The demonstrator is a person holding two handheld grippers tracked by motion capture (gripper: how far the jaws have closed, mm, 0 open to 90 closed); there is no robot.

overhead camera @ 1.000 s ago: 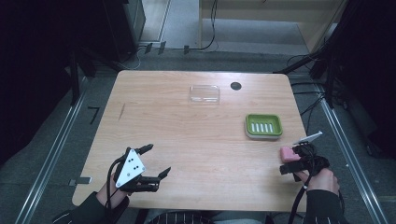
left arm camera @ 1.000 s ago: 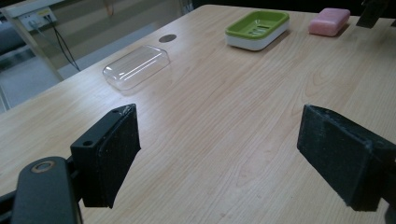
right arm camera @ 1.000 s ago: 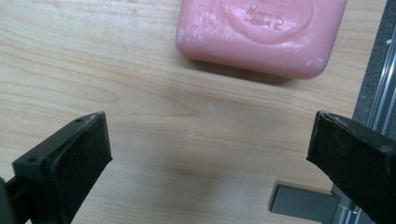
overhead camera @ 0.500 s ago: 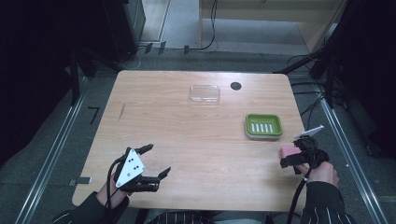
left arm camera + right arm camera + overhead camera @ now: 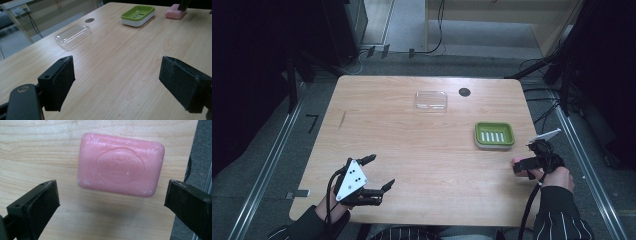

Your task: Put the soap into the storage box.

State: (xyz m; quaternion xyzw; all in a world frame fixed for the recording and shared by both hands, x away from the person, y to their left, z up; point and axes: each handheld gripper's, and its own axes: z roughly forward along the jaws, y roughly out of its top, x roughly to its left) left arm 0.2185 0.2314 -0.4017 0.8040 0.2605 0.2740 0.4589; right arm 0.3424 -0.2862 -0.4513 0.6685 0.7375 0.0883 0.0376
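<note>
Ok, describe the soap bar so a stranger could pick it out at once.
Start at the wooden table and go to its right edge, nearer the person than the green soap dish. Beneath the open right gripper lies the soap bar. It is the one pink thing, a rounded block with an embossed stamp.

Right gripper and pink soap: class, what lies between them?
Nothing. In the right gripper view, bare wood separates the open right gripper from the pink soap on the table.
</note>
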